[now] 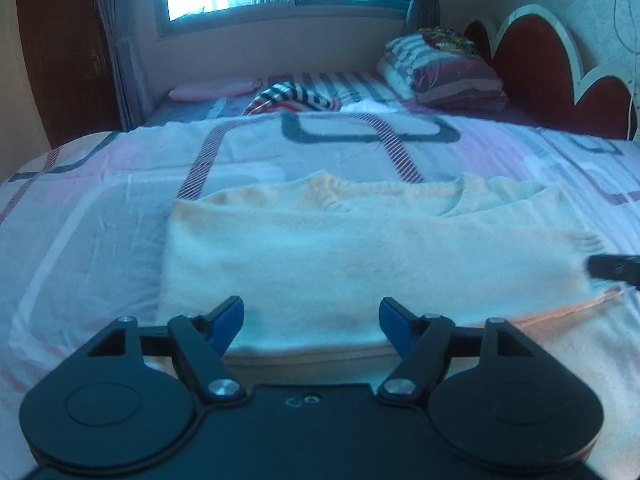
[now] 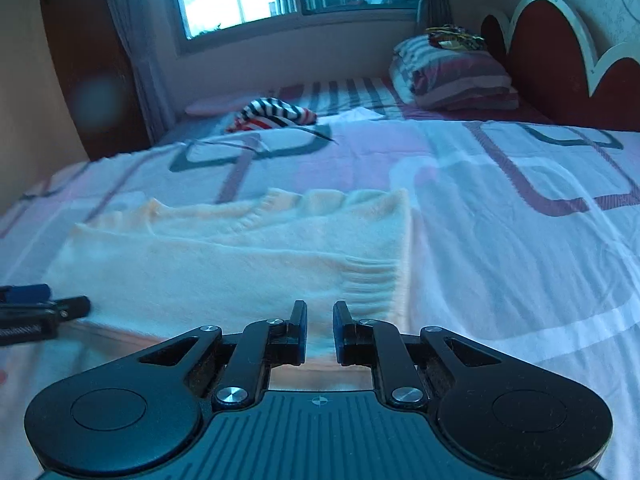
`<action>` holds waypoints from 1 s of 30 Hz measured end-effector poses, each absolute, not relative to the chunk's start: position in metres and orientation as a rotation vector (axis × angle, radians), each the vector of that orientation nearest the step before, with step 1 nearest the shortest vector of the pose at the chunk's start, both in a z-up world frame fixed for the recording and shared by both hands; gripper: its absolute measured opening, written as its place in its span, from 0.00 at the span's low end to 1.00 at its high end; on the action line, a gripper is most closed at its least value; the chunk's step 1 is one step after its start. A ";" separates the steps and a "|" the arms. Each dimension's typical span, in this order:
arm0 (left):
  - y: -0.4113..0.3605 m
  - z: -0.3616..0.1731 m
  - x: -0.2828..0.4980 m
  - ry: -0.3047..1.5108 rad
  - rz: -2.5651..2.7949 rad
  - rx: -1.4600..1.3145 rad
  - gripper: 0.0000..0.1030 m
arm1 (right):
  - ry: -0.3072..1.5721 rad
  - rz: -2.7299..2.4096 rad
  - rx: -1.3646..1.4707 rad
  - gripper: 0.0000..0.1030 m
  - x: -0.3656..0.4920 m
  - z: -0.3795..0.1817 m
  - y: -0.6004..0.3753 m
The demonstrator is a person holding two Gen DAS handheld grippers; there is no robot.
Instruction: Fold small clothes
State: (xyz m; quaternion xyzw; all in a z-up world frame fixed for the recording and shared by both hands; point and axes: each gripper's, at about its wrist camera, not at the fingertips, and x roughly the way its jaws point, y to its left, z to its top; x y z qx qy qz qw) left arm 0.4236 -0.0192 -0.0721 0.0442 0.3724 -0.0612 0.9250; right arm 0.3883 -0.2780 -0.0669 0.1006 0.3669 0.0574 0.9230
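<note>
Here the cream sweater (image 1: 360,256) lies folded on the bed (image 2: 520,208), long axis crosswise, just ahead of both grippers: left gripper (image 1: 311,322) jaws wide and empty, right gripper (image 2: 320,326) jaws narrowly parted, empty.

My left gripper (image 1: 311,322): black linkage arms, silver screws, blue fingers (image 1: 230,320). My right gripper (image 2: 320,330): black fingers (image 2: 299,330), ribbed dark body.

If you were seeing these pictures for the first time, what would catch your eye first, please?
The cream knit sweater, partly folded on the patterned bedsheet, fills the foreground. The left gripper gapes open at its near edge; the right gripper sits nearly closed by the ribbed hem. A striped garment lies farther back.
</note>
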 end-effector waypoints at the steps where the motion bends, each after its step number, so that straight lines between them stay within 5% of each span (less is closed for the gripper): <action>1: -0.025 -0.072 0.423 0.765 -0.145 0.082 0.73 | 0.749 0.146 0.223 0.13 0.390 -0.066 -0.272; 8: -0.061 -0.091 0.428 0.817 -0.202 0.156 0.86 | 0.800 0.234 0.196 0.13 0.397 -0.080 -0.238; 16: 0.017 -0.094 0.424 0.788 -0.080 0.029 0.87 | 0.798 0.122 0.297 0.13 0.389 -0.085 -0.313; 25: 0.001 -0.086 0.423 0.842 -0.046 0.077 0.85 | 0.816 0.117 0.218 0.13 0.393 -0.081 -0.297; 30: 0.004 -0.087 0.406 0.851 -0.048 0.078 0.85 | 0.796 0.154 0.246 0.38 0.374 -0.066 -0.301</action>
